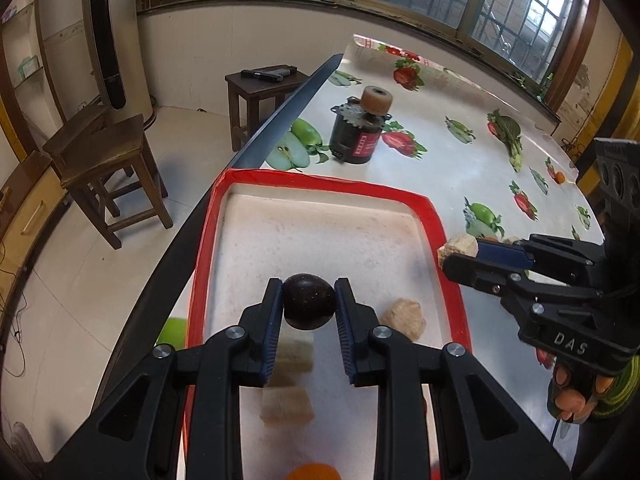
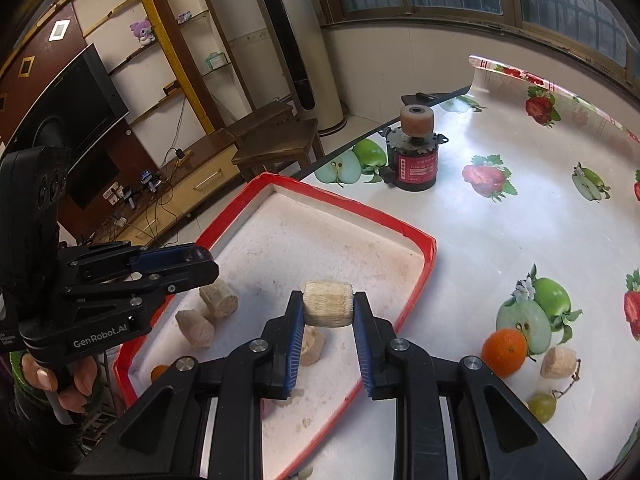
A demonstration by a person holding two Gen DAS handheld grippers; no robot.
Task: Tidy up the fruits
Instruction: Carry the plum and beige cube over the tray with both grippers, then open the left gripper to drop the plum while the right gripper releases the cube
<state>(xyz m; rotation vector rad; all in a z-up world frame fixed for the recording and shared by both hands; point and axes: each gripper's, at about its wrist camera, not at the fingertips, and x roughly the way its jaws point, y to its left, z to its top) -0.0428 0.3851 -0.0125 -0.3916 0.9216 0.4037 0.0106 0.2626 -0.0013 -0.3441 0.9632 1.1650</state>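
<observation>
My left gripper (image 1: 309, 306) is shut on a dark purple round fruit (image 1: 309, 301), held above the red-rimmed white tray (image 1: 320, 184). My right gripper (image 2: 328, 306) is shut on a pale beige ribbed chunk (image 2: 328, 304), held over the tray's (image 2: 420, 236) right part. The right gripper also shows at the tray's right edge in the left wrist view (image 1: 460, 250). The left gripper shows over the tray's left rim in the right wrist view (image 2: 200, 260). Several beige chunks (image 2: 218, 300) and an orange (image 1: 314, 472) lie in the tray. An orange (image 2: 504, 351), a beige chunk (image 2: 558, 362) and a green grape (image 2: 542, 407) lie on the table right of the tray.
A small black and red motor with a beige wheel (image 2: 414, 152) stands on the fruit-print tablecloth (image 2: 520, 220) beyond the tray. The table's left edge (image 1: 256, 148) runs beside the tray. Wooden stools (image 1: 108, 160) stand on the floor to the left.
</observation>
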